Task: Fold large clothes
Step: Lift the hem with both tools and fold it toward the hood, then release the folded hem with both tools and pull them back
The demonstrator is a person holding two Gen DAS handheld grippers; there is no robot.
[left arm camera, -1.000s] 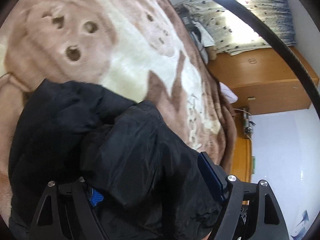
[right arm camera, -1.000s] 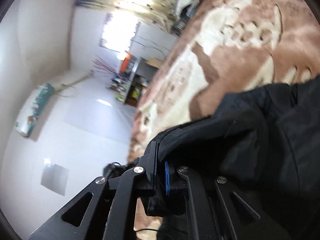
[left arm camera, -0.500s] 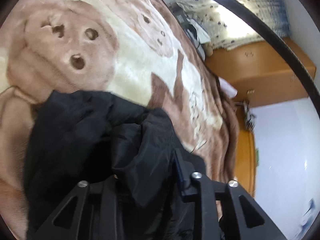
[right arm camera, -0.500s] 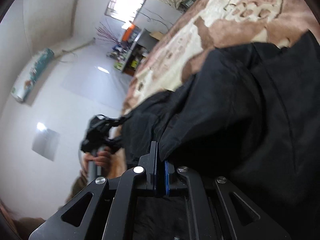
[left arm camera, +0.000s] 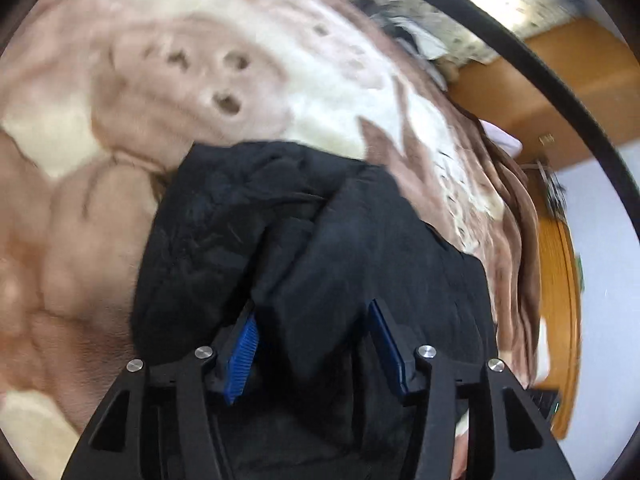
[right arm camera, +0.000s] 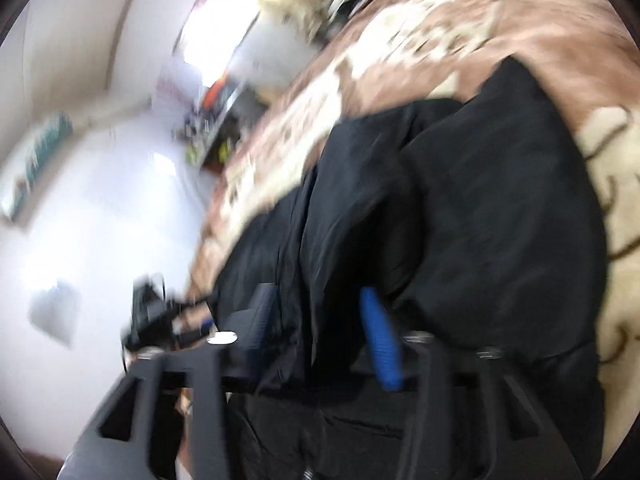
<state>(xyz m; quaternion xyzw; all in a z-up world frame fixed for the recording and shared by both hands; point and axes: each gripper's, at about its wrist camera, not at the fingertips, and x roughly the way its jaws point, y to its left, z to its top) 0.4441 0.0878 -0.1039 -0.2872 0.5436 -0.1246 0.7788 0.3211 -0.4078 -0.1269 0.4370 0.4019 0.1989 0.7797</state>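
Observation:
A black padded jacket [left arm camera: 320, 240] lies bunched on a brown and cream plush blanket [left arm camera: 120, 128] with a bear pattern. My left gripper [left arm camera: 312, 312] is open, its blue-padded fingers [left arm camera: 242, 352] apart with a fold of the jacket lying between them. In the right wrist view the jacket [right arm camera: 480, 220] fills the middle and right. My right gripper [right arm camera: 316, 304] is open too, with jacket fabric between its fingers [right arm camera: 378, 336]. This view is blurred by motion.
The blanket covers a bed. A wooden headboard or cabinet [left arm camera: 532, 76] stands at the far right. A curtained window [right arm camera: 224, 28] and white walls show to the left, with a cluttered shelf [right arm camera: 212, 120] beyond the bed edge.
Both grippers have opened: the right one was shut on the jacket edge, the left had closed in half a second ago. The jacket has dropped onto the blanket.

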